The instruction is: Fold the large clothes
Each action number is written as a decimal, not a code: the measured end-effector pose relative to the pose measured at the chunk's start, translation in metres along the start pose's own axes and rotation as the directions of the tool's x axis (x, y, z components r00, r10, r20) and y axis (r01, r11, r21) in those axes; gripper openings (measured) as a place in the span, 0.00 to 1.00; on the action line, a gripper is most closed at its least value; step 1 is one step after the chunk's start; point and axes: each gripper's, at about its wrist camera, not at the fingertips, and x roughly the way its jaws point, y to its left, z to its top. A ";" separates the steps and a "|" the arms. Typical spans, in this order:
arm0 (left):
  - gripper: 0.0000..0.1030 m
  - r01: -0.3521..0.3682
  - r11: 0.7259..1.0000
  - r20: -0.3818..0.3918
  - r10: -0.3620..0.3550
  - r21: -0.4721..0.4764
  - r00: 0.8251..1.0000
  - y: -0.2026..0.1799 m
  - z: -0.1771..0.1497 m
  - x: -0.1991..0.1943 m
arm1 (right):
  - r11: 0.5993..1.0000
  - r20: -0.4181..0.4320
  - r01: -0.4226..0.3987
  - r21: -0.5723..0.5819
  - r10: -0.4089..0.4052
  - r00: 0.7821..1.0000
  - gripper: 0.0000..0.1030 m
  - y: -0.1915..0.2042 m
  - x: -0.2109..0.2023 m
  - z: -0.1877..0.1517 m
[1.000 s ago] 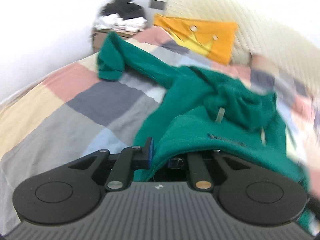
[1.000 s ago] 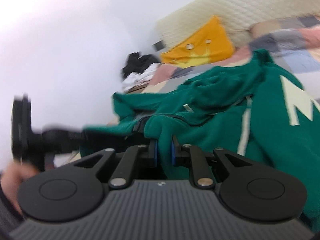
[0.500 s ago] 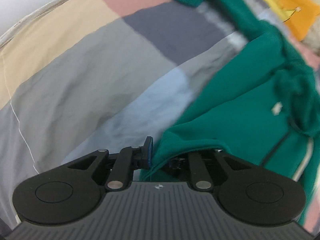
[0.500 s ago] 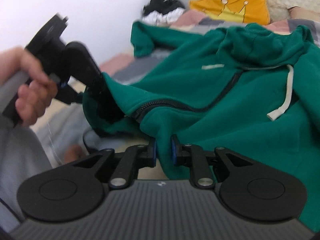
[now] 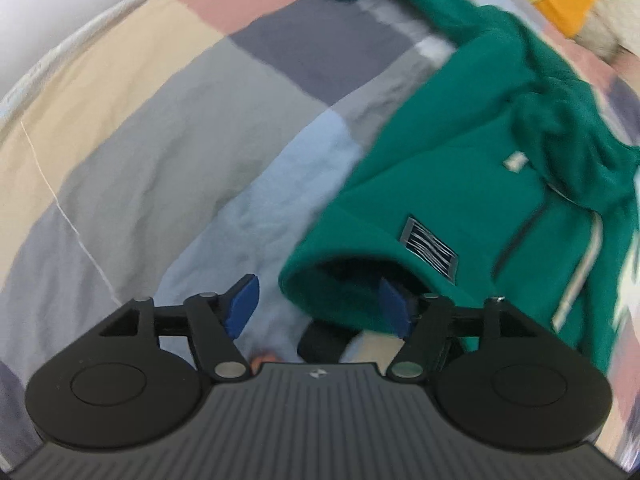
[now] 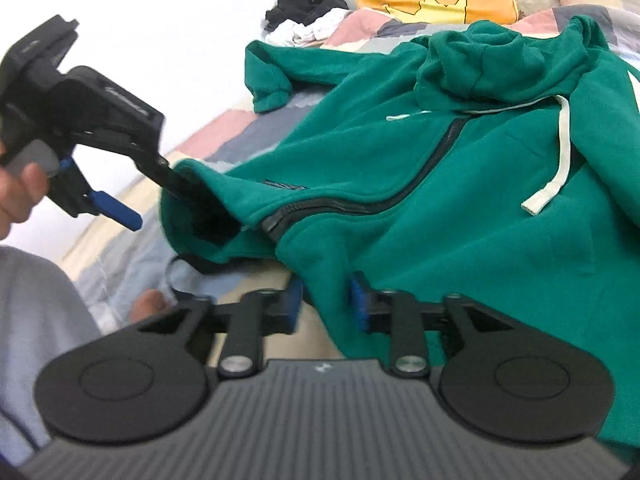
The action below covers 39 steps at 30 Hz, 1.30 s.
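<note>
A green zip hoodie with white drawstrings lies spread on the patchwork bed cover, hood toward the pillows. My left gripper points down at the bed with its jaws opening wide. The hoodie's bottom hem sags loose between them and drapes over the right pad. In the right wrist view one blue left finger shows bare and the other is hidden inside the hem. My right gripper is opening too, and the hem by the zip hangs slack between its pads.
An orange crown cushion leans on the quilted headboard. A heap of black and white clothes sits at the far corner by the white wall. A person's hand holds the left gripper above a grey clothed leg.
Both grippers were shut on the hoodie's hem and have opened. The left gripper tipped down toward the bed, and the hoodie sank flatter onto the cover.
</note>
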 end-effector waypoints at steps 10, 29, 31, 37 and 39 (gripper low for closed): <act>0.74 0.084 0.995 -0.003 -0.084 0.055 0.996 0.002 0.016 -0.024 | 0.988 0.100 -0.033 0.151 0.018 0.995 0.64 -0.026 -0.043 0.007; 0.73 0.375 0.911 -0.250 -0.327 0.174 0.911 0.020 0.081 0.118 | 0.976 0.103 0.026 0.218 -0.049 0.993 0.65 -0.044 -0.016 0.009; 0.74 0.359 0.901 -0.277 -0.291 0.242 0.916 0.011 0.073 0.123 | 0.975 0.109 0.028 0.220 -0.053 0.993 0.65 -0.044 -0.015 0.010; 0.74 0.335 0.892 -0.308 -0.241 0.303 0.921 0.006 0.061 0.121 | 0.972 0.101 0.036 0.230 -0.061 0.993 0.65 -0.049 -0.013 0.008; 0.74 0.331 0.877 -0.332 -0.215 0.348 0.918 0.000 0.050 0.117 | 0.974 0.105 0.034 0.226 -0.059 0.993 0.65 -0.048 -0.014 0.009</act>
